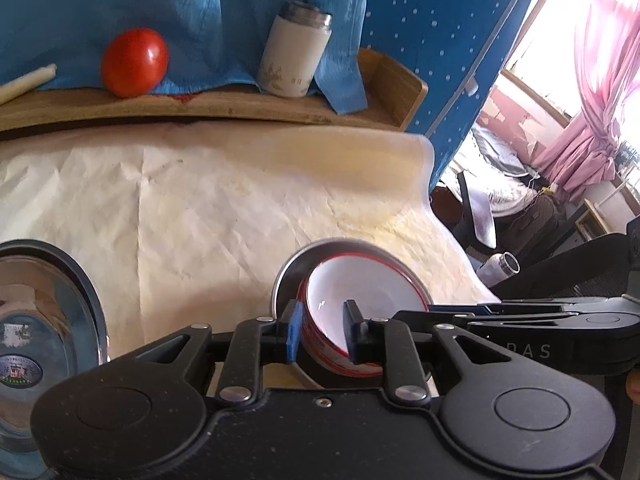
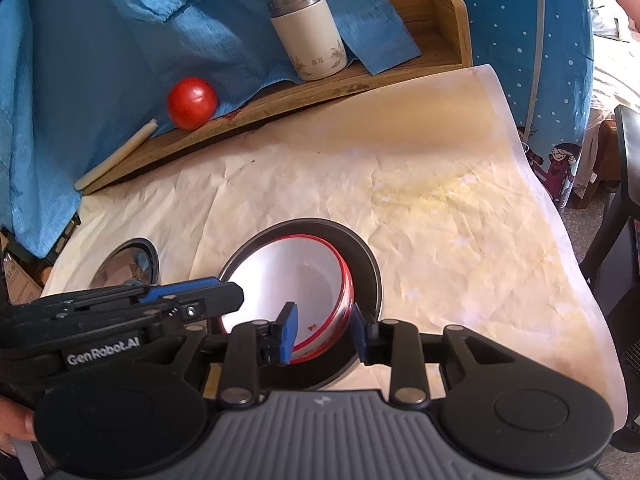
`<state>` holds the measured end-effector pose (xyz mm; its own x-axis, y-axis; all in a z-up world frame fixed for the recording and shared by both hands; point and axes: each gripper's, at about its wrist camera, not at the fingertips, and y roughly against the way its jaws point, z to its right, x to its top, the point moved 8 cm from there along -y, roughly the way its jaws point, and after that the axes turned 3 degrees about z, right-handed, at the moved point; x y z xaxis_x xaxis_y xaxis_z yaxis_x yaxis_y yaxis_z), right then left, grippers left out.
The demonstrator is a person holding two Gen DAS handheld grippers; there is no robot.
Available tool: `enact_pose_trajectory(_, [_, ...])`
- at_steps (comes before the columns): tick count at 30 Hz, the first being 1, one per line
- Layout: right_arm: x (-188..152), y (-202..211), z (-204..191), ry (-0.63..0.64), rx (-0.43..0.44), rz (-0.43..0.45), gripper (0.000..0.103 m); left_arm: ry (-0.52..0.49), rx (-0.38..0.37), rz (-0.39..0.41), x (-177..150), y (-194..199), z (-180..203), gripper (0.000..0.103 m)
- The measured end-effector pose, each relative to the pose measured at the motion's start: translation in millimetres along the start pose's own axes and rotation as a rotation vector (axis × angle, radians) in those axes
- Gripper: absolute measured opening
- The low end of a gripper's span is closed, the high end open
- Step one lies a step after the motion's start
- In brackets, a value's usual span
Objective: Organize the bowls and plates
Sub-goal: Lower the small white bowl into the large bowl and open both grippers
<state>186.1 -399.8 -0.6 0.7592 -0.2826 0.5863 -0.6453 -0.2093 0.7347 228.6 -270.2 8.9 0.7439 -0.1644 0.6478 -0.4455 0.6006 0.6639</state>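
Both sets of jaws are standing slightly apart around the wall of the red-rimmed white bowl (image 1: pixel 362 300), left gripper (image 1: pixel 322 334) and right gripper (image 2: pixel 326 334) straddling opposite sides, pads looking barely off it. That bowl is already sitting inside the metal plate (image 2: pixel 362 252) at lower centre, so I'm guessing the nesting is done and they're letting go. Steel bowl (image 1: pixel 44 320) at the lower left is still waiting by itself. Readable text: "GenRobot.AI" on the left gripper, "DAS" on the right one. Sticker inside the steel bowl is too blurry.
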Motion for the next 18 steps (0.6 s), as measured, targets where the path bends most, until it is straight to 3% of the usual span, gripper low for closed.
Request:
enact_pose_trajectory(3, [1.5,6.0,1.1,-0.019,0.015,0.02,0.043,0.013,-0.005,0.032,5.0,7.1,-2.9,0.038])
enact_pose_trajectory(8, [7.2,23.5,-0.1,-0.037,0.041,0.07,0.065,0.028,0.007,0.087,11.2,18.4,-11.1,0.069])
enact_pose_trajectory(10, [10.5,31.2,1.7,-0.051,0.048,0.097,0.081,0.038,0.012,0.101,12.7,22.2,-14.8,0.08])
enact_pose_trajectory(12, [13.5,38.5,4.6,-0.064,0.052,0.121,0.09,0.053,0.01,0.109,14.6,25.4,-18.2,0.089])
enact_pose_trajectory(14, [14.7,43.4,7.3,-0.076,0.053,0.136,0.093,0.064,0.01,0.123,16.0,28.4,-21.0,0.099])
enact_pose_trajectory(18, [12.4,46.7,14.5,-0.102,0.028,0.139,0.102,0.061,0.019,0.135,16.8,33.0,-22.8,0.102])
